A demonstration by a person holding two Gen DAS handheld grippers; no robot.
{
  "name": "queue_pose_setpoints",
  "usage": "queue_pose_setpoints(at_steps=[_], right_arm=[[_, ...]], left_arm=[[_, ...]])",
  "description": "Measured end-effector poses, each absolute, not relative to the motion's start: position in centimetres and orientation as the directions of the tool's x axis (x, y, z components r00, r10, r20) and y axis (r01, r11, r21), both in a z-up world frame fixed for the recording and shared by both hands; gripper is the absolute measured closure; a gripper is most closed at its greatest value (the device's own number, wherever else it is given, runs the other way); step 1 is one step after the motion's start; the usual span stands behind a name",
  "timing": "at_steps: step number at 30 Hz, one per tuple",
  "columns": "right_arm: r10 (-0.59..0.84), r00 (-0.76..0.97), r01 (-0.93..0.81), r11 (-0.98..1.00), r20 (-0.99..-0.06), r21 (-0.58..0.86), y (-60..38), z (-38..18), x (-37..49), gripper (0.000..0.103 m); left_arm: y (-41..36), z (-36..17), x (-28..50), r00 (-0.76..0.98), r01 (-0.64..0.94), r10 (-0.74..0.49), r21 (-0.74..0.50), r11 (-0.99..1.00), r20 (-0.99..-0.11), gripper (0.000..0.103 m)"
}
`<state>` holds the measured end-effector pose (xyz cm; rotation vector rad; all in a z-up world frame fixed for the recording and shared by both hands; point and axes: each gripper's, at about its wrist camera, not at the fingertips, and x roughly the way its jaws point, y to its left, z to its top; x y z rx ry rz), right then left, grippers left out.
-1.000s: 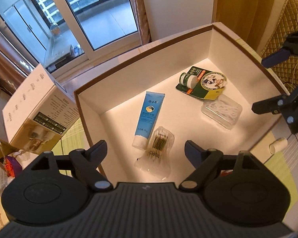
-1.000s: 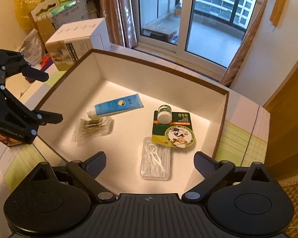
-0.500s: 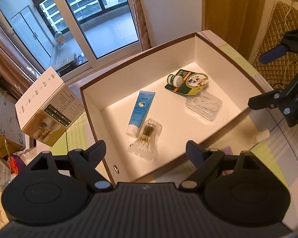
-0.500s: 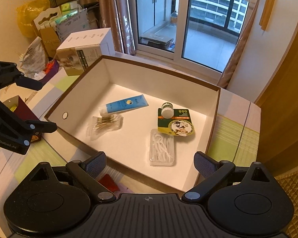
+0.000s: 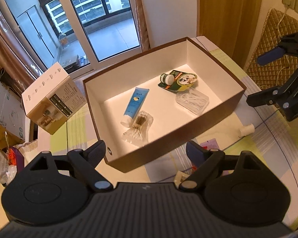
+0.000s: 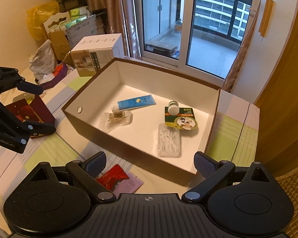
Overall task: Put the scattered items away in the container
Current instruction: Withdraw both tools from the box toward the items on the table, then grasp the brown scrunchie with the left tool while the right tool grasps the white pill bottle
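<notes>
A: Report the pose of both grippers relative to the box (image 5: 214,117).

B: The left gripper (image 5: 146,151) is hovering above the box's near-left corner, tilting downward, its jaws spreading wide and gripping nothing. The right gripper (image 6: 149,163) is hovering above the box's near-right wall, its jaws likewise spreading wide and carrying nothing.

A: Report the items.

B: Inside the box, the blue tube (image 5: 134,104), cotton swab packet (image 5: 138,128), floss pick case (image 6: 168,140) and green carded jar (image 6: 178,115) are lying on the floor. Outside the box, a small white bottle (image 5: 246,130) is lying just beside its right wall, and a red pouch (image 6: 113,176) is lying near its front wall.
</notes>
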<state>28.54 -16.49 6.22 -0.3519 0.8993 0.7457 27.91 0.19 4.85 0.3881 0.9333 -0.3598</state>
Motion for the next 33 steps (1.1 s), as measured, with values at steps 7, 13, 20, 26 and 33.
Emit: queue_pose_setpoints(at_steps=[7, 13, 20, 26, 33], right_arm=[[0.441, 0.409, -0.716, 0.698, -0.799, 0.019, -17.6, 6.3, 27.0, 0.003], [0.447, 0.422, -0.723, 0.69, -0.788, 0.005, -18.7, 6.0, 25.4, 0.003], [0.463, 0.409, -0.725, 0.688, -0.787, 0.028, -20.6, 3.9, 23.5, 0.003], [0.453, 0.404, -0.713, 0.7, -0.795, 0.036, -22.0, 1.9, 21.7, 0.003], [0.436, 0.37, -0.682, 0.727, -0.82, 0.079, -23.6, -2.2, 19.5, 0.003]], left_arm=[[0.8, 4.9, 26.2, 0.55, 0.455, -0.123, 0.173, 0.874, -0.826, 0.017], [1.8, 5.0, 25.0, 0.556, 0.442, -0.149, 0.14, 0.886, -0.818, 0.017], [2.6, 3.6, 22.6, 0.545, 0.469, -0.186, 0.113, 0.876, -0.818, 0.018], [2.9, 1.1, 20.7, 0.512, 0.499, -0.217, 0.082, 0.862, -0.831, 0.018], [2.3, -3.4, 17.1, 0.447, 0.552, -0.287, 0.008, 0.834, -0.847, 0.02]])
